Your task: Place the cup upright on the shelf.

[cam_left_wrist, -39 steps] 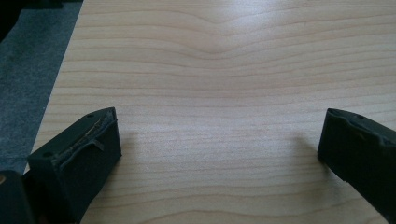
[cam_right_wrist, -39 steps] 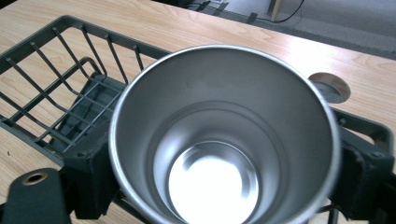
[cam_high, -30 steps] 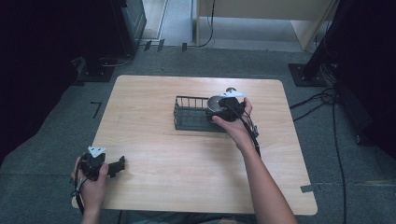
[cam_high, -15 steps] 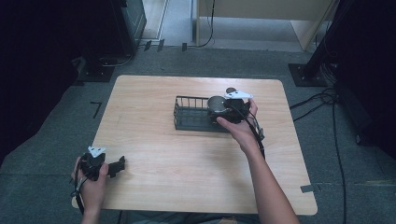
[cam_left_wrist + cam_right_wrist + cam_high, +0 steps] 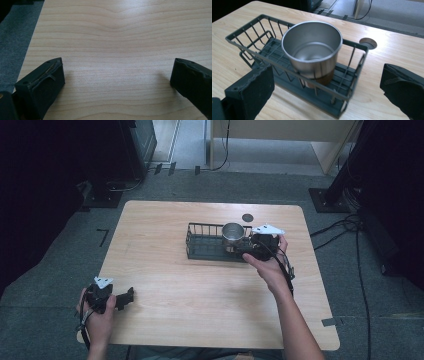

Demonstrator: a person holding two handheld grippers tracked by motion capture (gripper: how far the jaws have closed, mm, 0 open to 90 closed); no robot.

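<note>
A shiny steel cup (image 5: pixel 232 233) (image 5: pixel 312 51) stands upright in the right end of a black wire basket (image 5: pixel 202 251) (image 5: pixel 244 37) at the middle of the wooden table (image 5: pixel 200 310). My right gripper (image 5: pixel 245 251) (image 5: pixel 327 80) is just off the basket's right near corner, open, its jaws spread wide on either side of the cup and not touching it. At the table's front left, my left gripper (image 5: pixel 126 297) (image 5: pixel 117 72) hovers low over bare wood, open, with nothing between its black pads (image 5: pixel 47 82).
A round cable hole (image 5: pixel 247 217) (image 5: pixel 368 43) sits in the tabletop just behind the basket. Dark cabinets and cables stand on the grey floor around the table. Bare wood stretches between the two grippers.
My right gripper has drawn back from over the basket's right end toward the near right, leaving the cup standing in the basket. The left gripper has stayed put.
</note>
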